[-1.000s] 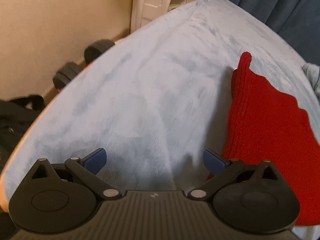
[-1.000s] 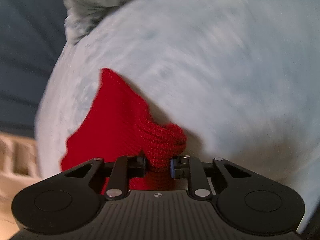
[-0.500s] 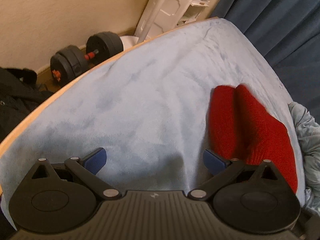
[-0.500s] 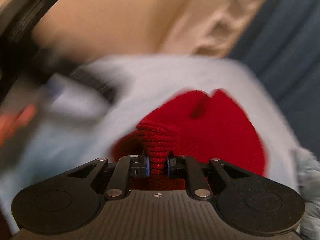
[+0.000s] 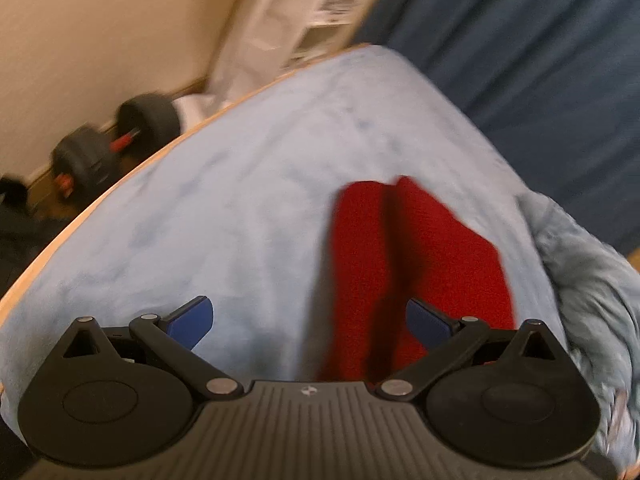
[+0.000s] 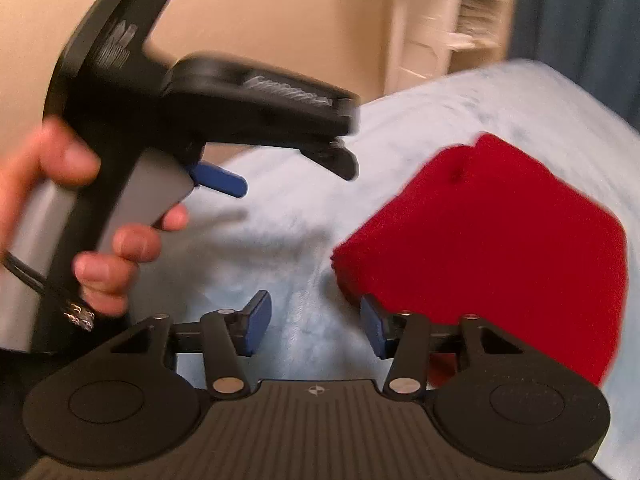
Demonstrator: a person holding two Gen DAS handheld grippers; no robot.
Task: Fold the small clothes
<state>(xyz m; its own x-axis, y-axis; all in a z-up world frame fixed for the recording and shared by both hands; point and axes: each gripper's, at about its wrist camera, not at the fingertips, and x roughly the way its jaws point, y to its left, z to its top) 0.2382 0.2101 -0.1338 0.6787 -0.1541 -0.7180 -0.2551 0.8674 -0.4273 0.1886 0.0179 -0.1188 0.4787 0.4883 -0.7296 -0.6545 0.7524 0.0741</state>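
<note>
We hold the right gripper (image 6: 316, 326) with its jaws parted; they have just been opening, and only pale blue blanket (image 6: 280, 224) shows between the blue pads. The folded red knit garment (image 6: 492, 248) lies on that blanket at two o'clock from this gripper, its near edge just beside the right pad. At ten o'clock our left hand (image 6: 100, 240) grips the left gripper (image 5: 310, 322), whose jaws stand spread wide above the blanket with nothing held. In its view the garment lies at one o'clock, a dumbbell (image 5: 116, 148) at ten o'clock.
</note>
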